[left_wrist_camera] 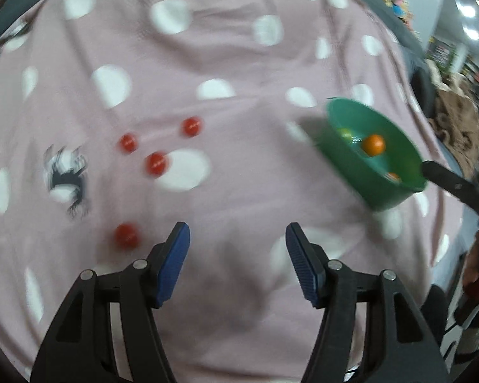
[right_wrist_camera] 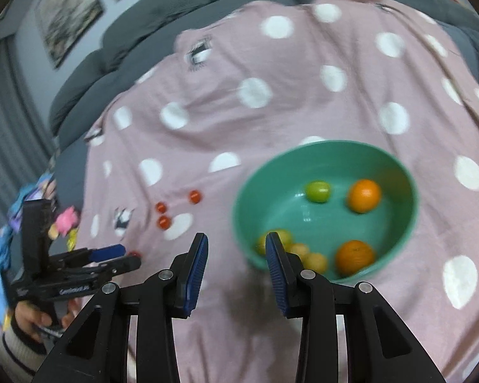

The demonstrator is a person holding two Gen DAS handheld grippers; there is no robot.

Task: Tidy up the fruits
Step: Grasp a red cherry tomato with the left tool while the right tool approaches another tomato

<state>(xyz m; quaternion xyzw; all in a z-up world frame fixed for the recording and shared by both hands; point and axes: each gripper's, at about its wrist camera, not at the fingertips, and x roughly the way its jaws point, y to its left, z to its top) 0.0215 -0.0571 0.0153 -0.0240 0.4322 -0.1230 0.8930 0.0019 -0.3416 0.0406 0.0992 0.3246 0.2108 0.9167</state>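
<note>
A pink cloth with white polka dots and black eyelash prints point(right_wrist_camera: 303, 73) covers the whole work surface, creased and spread over a dark grey padded sofa point(right_wrist_camera: 163, 9) that shows along its far edge in the right wrist view. Only that view shows the framed pictures on the grey wall point(right_wrist_camera: 70, 9) at far left.

The round teal plastic bowl point(right_wrist_camera: 399, 166) sits on the cloth to the right. The right wrist view looks down into it and shows two orange round fruits point(right_wrist_camera: 364, 195), one at far right and one at near right, a small green fruit point(right_wrist_camera: 317, 191) at the far side, and a cluster of pale yellow fruits point(right_wrist_camera: 316, 261) against the near left wall. The left wrist view sees the bowl point(left_wrist_camera: 345, 159) from the side, blurred, with much of its contents hidden.

Four small red round fruits point(left_wrist_camera: 156, 163) lie loose on the cloth left of the bowl; the left wrist view shows all four clearly, the nearest just left of its left finger.

The left gripper point(left_wrist_camera: 238, 249) hovers over bare cloth with its jaws spread and nothing between them. The right gripper point(right_wrist_camera: 236, 252) has its jaws narrowly apart, empty, with its right finger in front of the bowl's near left rim.

In the right wrist view the left gripper point(right_wrist_camera: 124, 257) appears at near left, held by a hand point(right_wrist_camera: 32, 317). White lettering on its black body is too blurred to read.
</note>
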